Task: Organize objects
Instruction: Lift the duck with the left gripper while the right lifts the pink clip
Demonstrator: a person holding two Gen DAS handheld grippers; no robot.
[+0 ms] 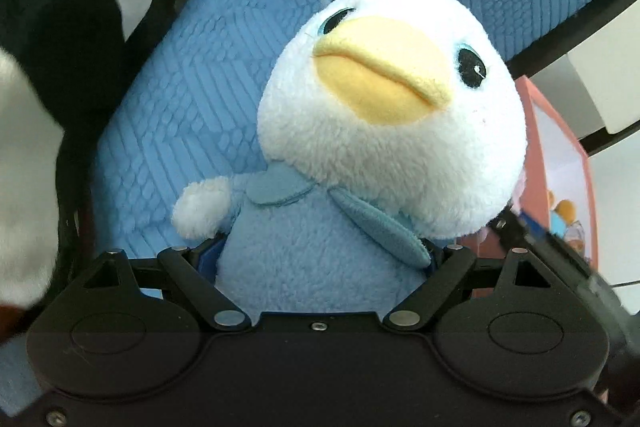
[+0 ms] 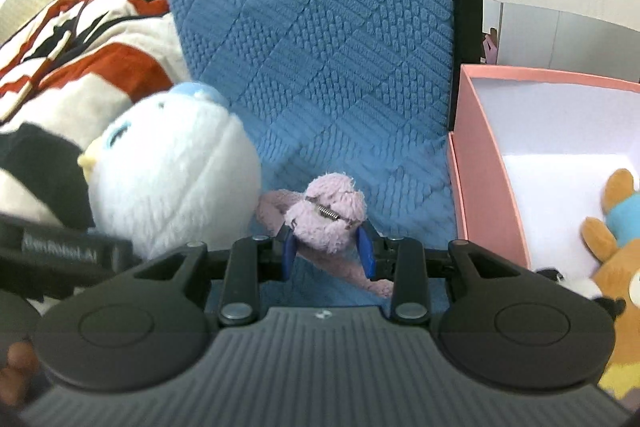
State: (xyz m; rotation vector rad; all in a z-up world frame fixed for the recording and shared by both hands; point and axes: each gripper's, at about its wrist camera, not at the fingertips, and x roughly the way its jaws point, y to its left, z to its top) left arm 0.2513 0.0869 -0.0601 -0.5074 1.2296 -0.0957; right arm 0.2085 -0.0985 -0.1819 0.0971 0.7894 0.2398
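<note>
Left gripper [image 1: 320, 255] is clamping duck plush [image 1: 384, 115]; right gripper [image 2: 328, 251] is clamping pink plush [image 2: 328, 219], pink box [image 2: 484, 163] at 3 o'clock.

Bright daylight, fisheye bending, blurred edges

Both wrist views look steeply down, close — sharing the duck plush [image 1: 384, 131] [image 2: 176, 183].

Only one legible marking: pale lettering, blurred, reading roughly "GenRobot.AI", printed on the black body of the left gripper [image 2: 60, 251] at the lower left of the right wrist view. Picture panel on the pink box [image 1: 560, 163] at right of the left wrist view, no readable words.
</note>
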